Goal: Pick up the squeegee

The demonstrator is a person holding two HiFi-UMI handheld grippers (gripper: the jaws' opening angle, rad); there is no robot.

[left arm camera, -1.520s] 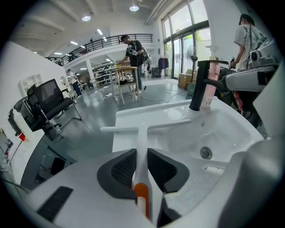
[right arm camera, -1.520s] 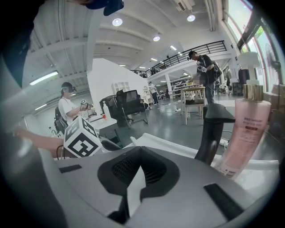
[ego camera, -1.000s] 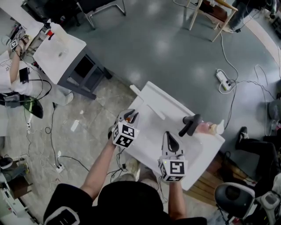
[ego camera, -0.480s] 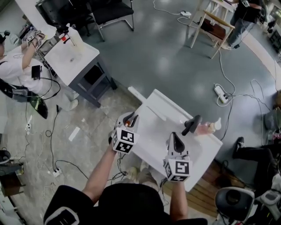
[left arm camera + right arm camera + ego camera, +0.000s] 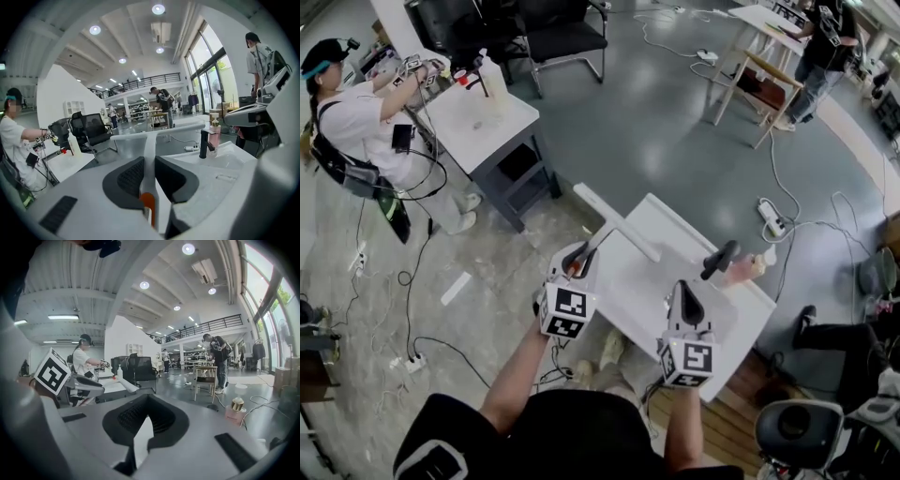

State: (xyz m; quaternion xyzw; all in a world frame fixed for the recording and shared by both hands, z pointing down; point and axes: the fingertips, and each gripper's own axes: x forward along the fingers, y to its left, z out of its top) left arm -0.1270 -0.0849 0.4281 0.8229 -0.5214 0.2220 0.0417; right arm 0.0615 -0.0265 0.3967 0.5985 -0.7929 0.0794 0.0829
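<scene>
The squeegee [image 5: 619,225] is white, with a long blade across a slim handle that has an orange end. My left gripper [image 5: 578,259] is shut on that handle, and the blade hangs in the air past the sink's left corner. In the left gripper view the handle runs up between the dark pads [image 5: 130,176] to the squeegee's blade [image 5: 164,135]. My right gripper [image 5: 686,302] hovers over the white sink unit [image 5: 750,314]. It is shut with nothing in it, and its tips [image 5: 147,399] meet.
A black faucet [image 5: 719,260] and a pink soap bottle [image 5: 746,269] stand at the sink's far edge. A person works at a white table [image 5: 483,117] at the back left. Cables and a power strip [image 5: 771,217] lie on the floor. An office chair [image 5: 802,427] is at lower right.
Both grippers have risen. The squeegee has come up off the sink top with the left gripper, and its blade now stands higher and clear of the surface.
</scene>
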